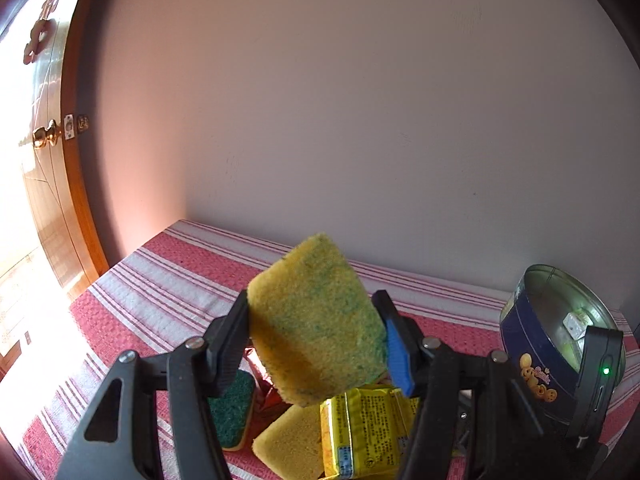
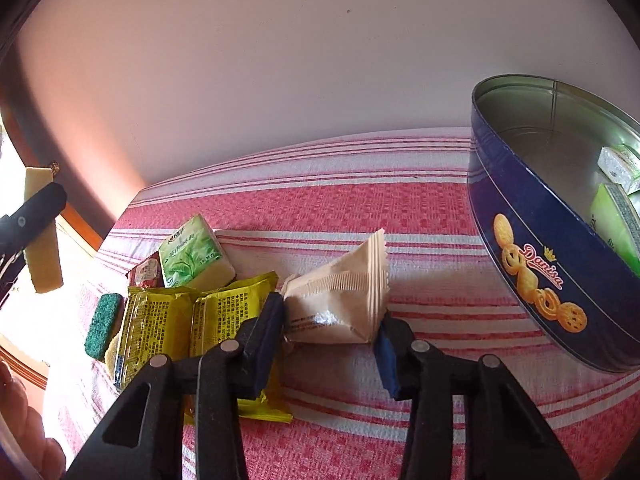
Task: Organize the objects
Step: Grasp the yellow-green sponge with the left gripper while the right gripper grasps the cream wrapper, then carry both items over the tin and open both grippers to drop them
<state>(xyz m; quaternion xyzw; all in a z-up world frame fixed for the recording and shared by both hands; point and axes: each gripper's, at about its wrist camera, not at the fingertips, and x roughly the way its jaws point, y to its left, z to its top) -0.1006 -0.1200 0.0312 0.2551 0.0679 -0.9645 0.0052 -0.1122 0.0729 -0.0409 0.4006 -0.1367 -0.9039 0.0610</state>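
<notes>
Sponge held: yellow rectangular sponge with a green-flecked scouring face, tilted, lifted clear of the cloth.
Left gripper: black jaws pressed against both sides of that sponge, one pad blue.
Right gripper: jaws closed in on a beige crinkle-edged paper sachet, pads touching its two ends; sachet resting on the cloth.
Tin: round dark-blue metal cookie tin, lid off, well right of the sachet, with white and pale green tissue packs inside.
Pile on cloth: two yellow printed foil packets just left of the right gripper; green leaf-printed tissue pack behind them; small red packet beside it; dark green scouring pad at the far left.
Surface: red and white striped woven cloth against a plain pale wall.
Background: wooden door with a brass knob.
</notes>
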